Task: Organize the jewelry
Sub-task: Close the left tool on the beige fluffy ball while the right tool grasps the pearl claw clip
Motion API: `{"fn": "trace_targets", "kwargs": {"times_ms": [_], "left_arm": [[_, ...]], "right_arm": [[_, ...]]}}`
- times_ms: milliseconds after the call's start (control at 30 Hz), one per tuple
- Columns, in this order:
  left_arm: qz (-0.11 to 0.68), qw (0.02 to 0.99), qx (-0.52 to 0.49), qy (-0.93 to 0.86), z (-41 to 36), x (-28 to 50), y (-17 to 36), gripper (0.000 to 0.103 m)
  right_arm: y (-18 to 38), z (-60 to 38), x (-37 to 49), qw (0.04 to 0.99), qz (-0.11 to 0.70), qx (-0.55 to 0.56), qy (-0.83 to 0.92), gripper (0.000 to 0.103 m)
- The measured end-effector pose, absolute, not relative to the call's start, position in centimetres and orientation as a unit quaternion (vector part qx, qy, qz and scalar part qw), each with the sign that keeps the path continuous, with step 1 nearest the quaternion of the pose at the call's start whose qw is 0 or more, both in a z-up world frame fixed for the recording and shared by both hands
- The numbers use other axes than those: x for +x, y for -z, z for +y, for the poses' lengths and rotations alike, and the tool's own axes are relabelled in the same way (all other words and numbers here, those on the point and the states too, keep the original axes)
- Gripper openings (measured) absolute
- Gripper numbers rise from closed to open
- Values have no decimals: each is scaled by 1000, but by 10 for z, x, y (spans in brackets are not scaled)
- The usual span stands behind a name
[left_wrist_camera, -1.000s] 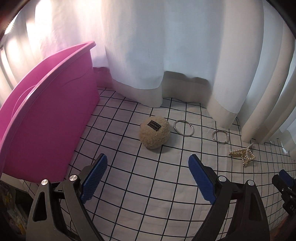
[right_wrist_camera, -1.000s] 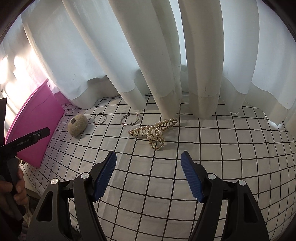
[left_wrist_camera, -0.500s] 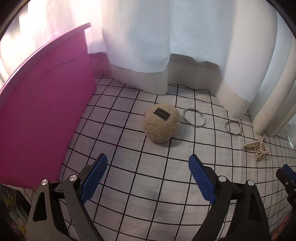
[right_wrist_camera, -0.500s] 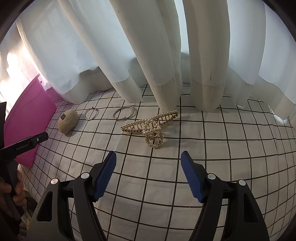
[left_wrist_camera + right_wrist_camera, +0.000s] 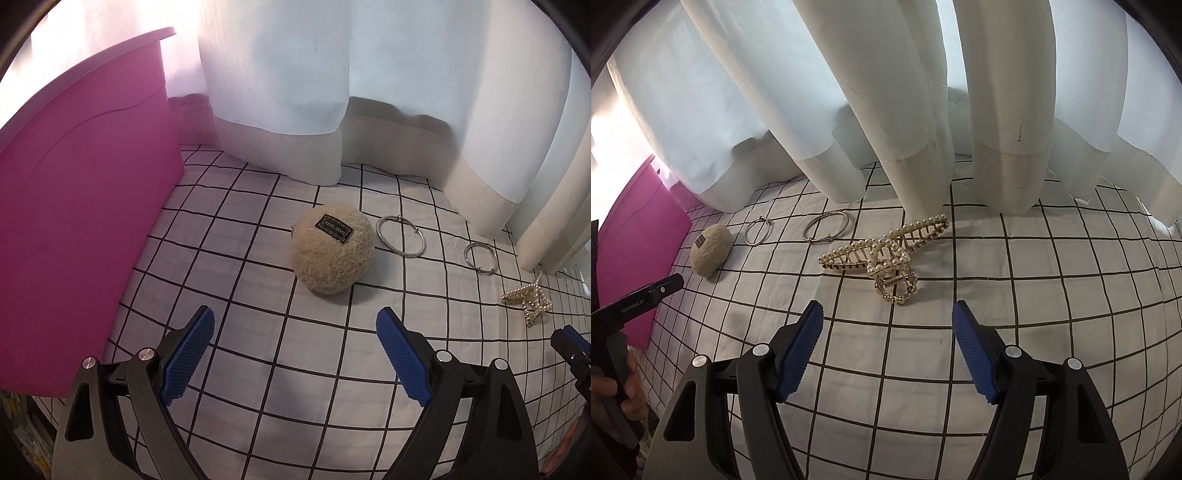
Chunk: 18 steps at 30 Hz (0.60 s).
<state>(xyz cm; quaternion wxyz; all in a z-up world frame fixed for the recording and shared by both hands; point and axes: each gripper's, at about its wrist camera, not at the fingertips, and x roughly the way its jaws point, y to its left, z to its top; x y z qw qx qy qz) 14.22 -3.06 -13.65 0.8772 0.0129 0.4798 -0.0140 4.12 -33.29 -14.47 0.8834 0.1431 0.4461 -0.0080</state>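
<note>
Hair clip [image 5: 886,254] lies on the checked cloth [image 5: 1052,280] just ahead of my right hand-held gripper [image 5: 887,345], whose jaws are spread and empty, so I judge this the approach: next, lower and close on it.

Pink bin [image 5: 81,236] cut off at left; its inside hidden.

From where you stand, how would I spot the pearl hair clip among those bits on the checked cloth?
Start at the pink bin and follow the row away from it: fuzzy beige ball, then two plain metal rings. The pearl hair clip lies last, the only long, gold, pearl-studded piece.
</note>
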Motion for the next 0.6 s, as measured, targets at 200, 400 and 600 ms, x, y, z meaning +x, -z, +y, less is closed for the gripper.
{"fn": "trace_targets", "kwargs": {"times_ms": [200,400,600], "left_arm": [[473,881,17,20,-34,151,158,88],[449,893,15,41,-39,160,166,88],[453,890,19,45,-41,176,177,89]], "right_arm": [[161,-330,47,882,444,160,9,69],[170,-329,47,889,430,159,8,69],[176,-331,54,888,432,157,13,69]]}}
